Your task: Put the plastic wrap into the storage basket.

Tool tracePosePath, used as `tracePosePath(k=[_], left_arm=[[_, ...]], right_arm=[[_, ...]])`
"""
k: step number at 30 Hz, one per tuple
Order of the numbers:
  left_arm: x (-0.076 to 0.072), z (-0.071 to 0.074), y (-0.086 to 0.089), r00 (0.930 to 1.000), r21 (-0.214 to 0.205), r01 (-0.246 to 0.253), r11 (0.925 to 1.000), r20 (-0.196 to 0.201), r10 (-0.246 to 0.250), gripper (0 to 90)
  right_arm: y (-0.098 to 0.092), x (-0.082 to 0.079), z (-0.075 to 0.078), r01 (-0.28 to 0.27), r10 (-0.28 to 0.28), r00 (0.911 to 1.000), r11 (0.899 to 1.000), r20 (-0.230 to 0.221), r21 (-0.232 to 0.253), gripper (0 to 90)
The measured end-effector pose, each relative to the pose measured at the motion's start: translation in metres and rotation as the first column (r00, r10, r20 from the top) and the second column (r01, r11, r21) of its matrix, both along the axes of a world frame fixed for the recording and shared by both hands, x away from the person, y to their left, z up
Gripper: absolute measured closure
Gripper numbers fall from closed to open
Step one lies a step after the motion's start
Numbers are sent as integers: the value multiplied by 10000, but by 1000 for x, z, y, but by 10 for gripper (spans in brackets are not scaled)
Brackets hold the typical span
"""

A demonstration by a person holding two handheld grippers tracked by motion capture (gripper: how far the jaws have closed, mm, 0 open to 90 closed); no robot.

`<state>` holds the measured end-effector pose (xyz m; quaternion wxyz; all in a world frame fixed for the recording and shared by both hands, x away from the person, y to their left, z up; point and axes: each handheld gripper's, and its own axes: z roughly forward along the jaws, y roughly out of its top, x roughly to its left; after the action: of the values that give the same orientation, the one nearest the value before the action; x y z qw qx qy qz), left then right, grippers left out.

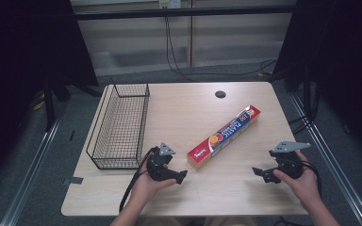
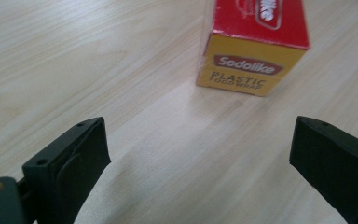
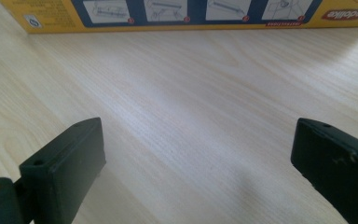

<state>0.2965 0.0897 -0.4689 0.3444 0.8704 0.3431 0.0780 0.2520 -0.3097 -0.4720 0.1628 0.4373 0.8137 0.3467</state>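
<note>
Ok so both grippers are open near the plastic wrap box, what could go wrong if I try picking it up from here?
1. The plastic wrap box is long and lies diagonally; the left gripper faces only its near end, so a one-ended grab may let it swing or droop.
2. The right gripper faces the box's long side, still apart from it; closing now would likely catch nothing.
3. The wire basket stands left of the box; a push could slide the box toward it.

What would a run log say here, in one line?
left gripper open, empty | right gripper open, empty | plastic wrap box on table | wire basket empty
</note>
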Motion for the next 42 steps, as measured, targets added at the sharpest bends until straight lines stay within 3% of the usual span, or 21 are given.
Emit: tracePosePath(k=[5, 7, 12, 15, 17, 25, 30, 31, 35, 42], left_arm=[[-1, 18, -9, 9991, -245, 207, 9995, -359, -216, 46], [1, 26, -15, 9994, -279, 287, 9992, -201, -293, 48], [11, 45, -32, 9978, -52, 636, 9980, -205, -637, 45], [20, 52, -45, 9970, -420, 680, 9968, -338, -695, 41], [28, 55, -52, 9956, -367, 781, 9963, -486, -798, 35], [47, 60, -85, 9867, -32, 1404, 9901, -828, -1401, 29], [55, 56, -102, 9861, -153, 1327, 9910, -992, -1335, 17], [58, 55, -105, 9820, -81, 1580, 9874, -1033, -1580, 16], [65, 53, -116, 9789, -15, 1691, 9856, -1163, -1682, 1], [77, 50, -131, 9785, -28, 1529, 9882, -1398, -1517, 21]], right_arm=[[-3, -1, 1, -74, 74, 10000, 10000, -63, 25, 34], [-6, -2, 3, 107, -106, 9999, 9998, -53, 136, 35], [-7, -2, 4, 153, -153, 9999, 9999, -36, 21, 35], [-8, -3, 4, 230, -230, 9997, 9997, -65, 96, 37], [-10, -3, 5, 233, -232, 9997, 9997, -69, 116, 37], [-13, -2, 4, 330, -327, 9994, 9993, -144, 190, 40], [-15, -2, 4, 356, -353, 9993, 9991, -129, 233, 41], [-15, -2, 5, 343, -340, 9994, 9991, -109, 248, 41], [-15, -1, 5, 314, -311, 9995, 9992, -106, 264, 43], [-16, -1, 6, 262, -261, 9997, 9991, -26, 330, 47]])
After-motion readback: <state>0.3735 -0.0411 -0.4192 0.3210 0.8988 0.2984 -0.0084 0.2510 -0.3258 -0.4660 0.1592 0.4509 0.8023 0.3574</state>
